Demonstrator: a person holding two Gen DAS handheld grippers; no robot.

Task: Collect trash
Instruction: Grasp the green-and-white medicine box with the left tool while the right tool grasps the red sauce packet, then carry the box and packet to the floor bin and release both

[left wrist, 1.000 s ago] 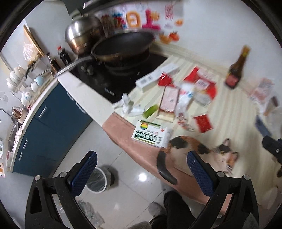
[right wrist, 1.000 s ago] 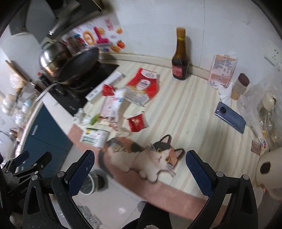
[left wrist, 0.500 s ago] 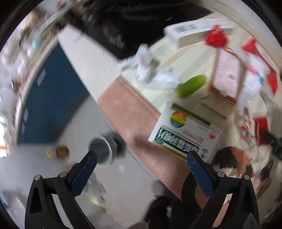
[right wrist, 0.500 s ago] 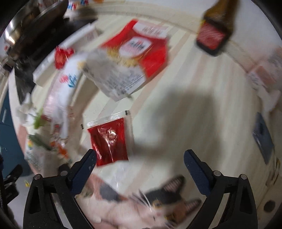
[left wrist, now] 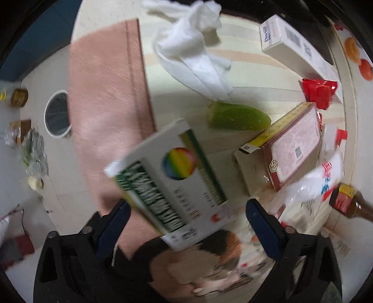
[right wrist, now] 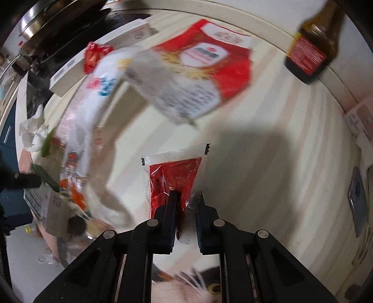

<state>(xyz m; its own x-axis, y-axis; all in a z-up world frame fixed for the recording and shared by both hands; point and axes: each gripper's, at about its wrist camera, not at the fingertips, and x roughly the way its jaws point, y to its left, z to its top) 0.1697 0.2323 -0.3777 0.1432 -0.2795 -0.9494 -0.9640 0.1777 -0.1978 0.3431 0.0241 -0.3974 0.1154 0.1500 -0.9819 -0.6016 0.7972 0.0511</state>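
Note:
My right gripper (right wrist: pixel 186 200) is shut on a small red sauce packet (right wrist: pixel 173 173) lying on the striped counter. My left gripper (left wrist: pixel 186 215) is open, its blue fingers either side of a white and green box (left wrist: pixel 170 184) at the counter's edge; the box is blurred and I cannot tell if the pads touch it. More trash lies beyond: a crumpled white tissue (left wrist: pixel 193 49), a green vegetable piece (left wrist: pixel 237 116), a pink-faced box (left wrist: pixel 296 144), a red wrapper (left wrist: pixel 319 92), a large red and white bag (right wrist: pixel 205 67) and a white plastic bag (right wrist: pixel 93 105).
A calico cat (left wrist: pixel 198 268) lies at the counter's near edge, also in the right wrist view (right wrist: pixel 198 284). A dark sauce bottle (right wrist: pixel 312 51) stands by the wall. A phone (right wrist: pixel 357 198) lies right. A round bin (left wrist: pixel 57 114) stands on the floor. A stove with a pan (right wrist: pixel 58 21) is left.
Both grippers dropped toward the counter. The right one closed on the red sauce packet. The left one moved in until the white and green box sits between its open fingers.

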